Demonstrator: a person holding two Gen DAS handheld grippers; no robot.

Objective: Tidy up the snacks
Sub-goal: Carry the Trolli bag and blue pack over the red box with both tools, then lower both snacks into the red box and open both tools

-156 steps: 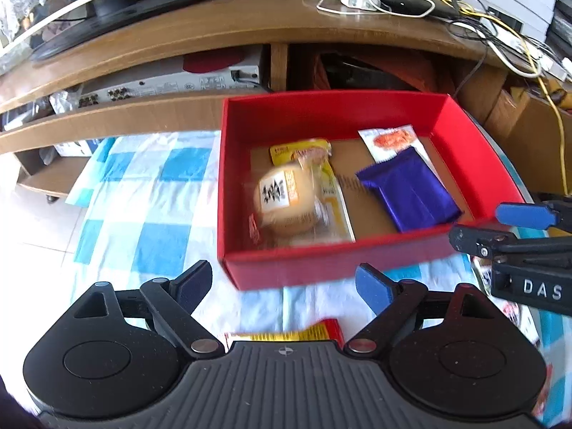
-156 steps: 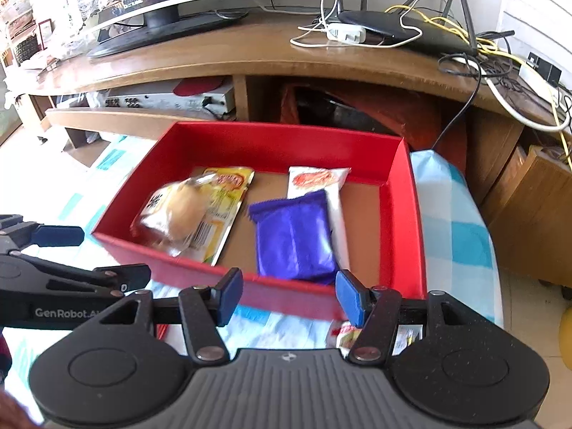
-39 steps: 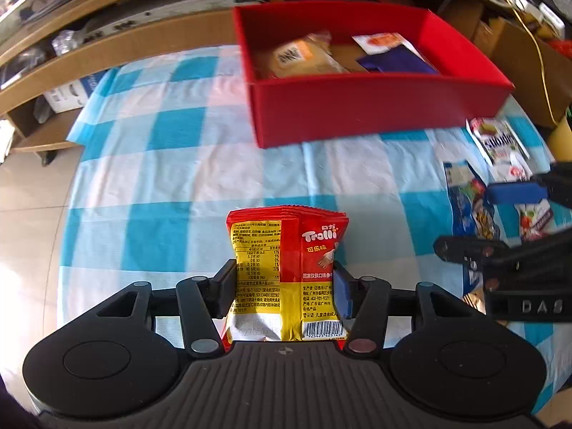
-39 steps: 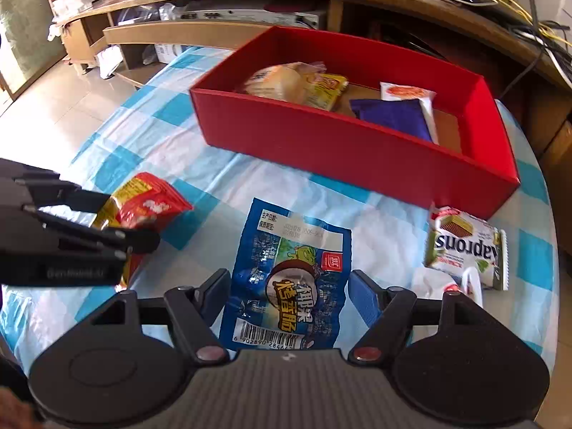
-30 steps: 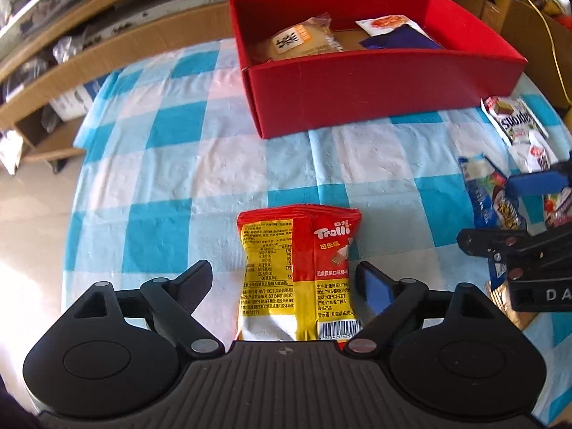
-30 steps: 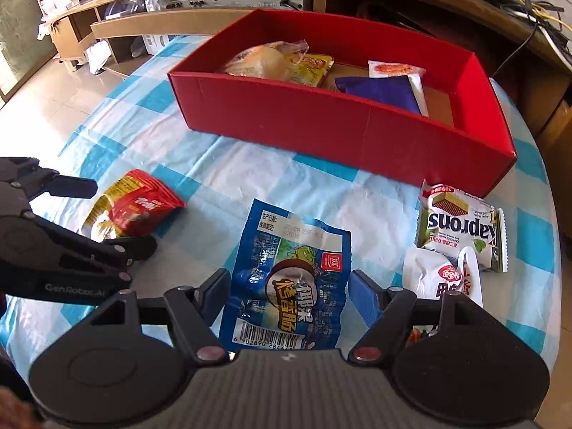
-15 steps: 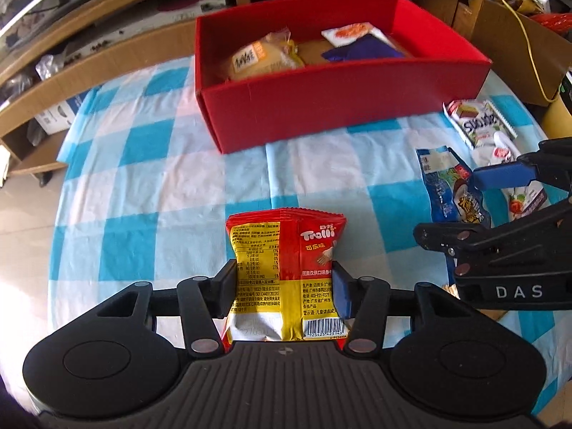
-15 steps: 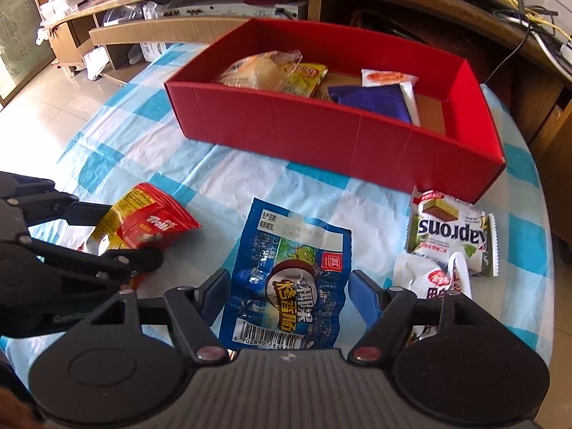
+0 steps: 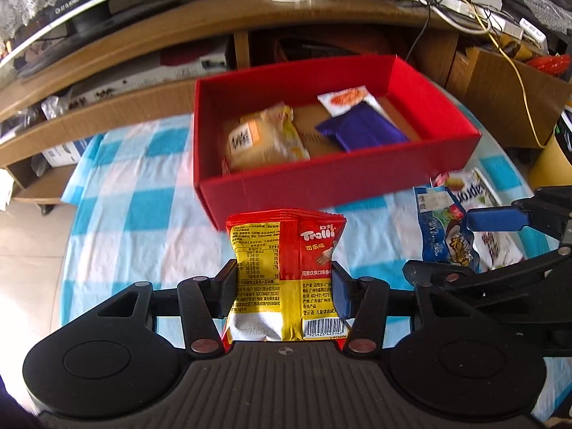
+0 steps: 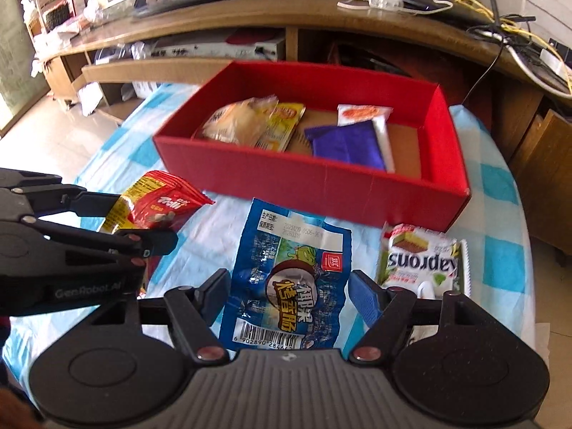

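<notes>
Left gripper (image 9: 284, 286): my jaws are clenched on the red-and-yellow Trolli bag (image 9: 286, 271), pads pinching its lower half from both sides. Grip sits low so the top of the bag stands free and can lead over a wall. The right wrist view shows the bag (image 10: 161, 207) clear of the checked tablecloth (image 9: 136, 214), just short of the red box.

Right gripper (image 10: 286, 295): jaws spread, one finger on each side of the blue coconut packet (image 10: 286, 279), which I judge lies flat on the cloth. Pads do not touch it; nothing is held. Straddling it this way lines up a squeeze across its width, probably the next pick.

Just beside the blue packet, to its right: the Napron wafer pack (image 10: 422, 261), flat, with a small white packet partly hidden under my finger.

Farther on: the red box (image 9: 339, 182), open-topped, its near wall facing me. Inside, a bun in clear wrap (image 9: 257, 139) sits at the left over a yellow packet, and a purple pouch (image 9: 361, 130) lies over a white-and-orange sachet (image 9: 345, 98) near the middle. Bare cardboard floor shows at the right end; room there for the bag I carry.

Beyond: a wooden TV bench (image 9: 178, 21) with cables.
</notes>
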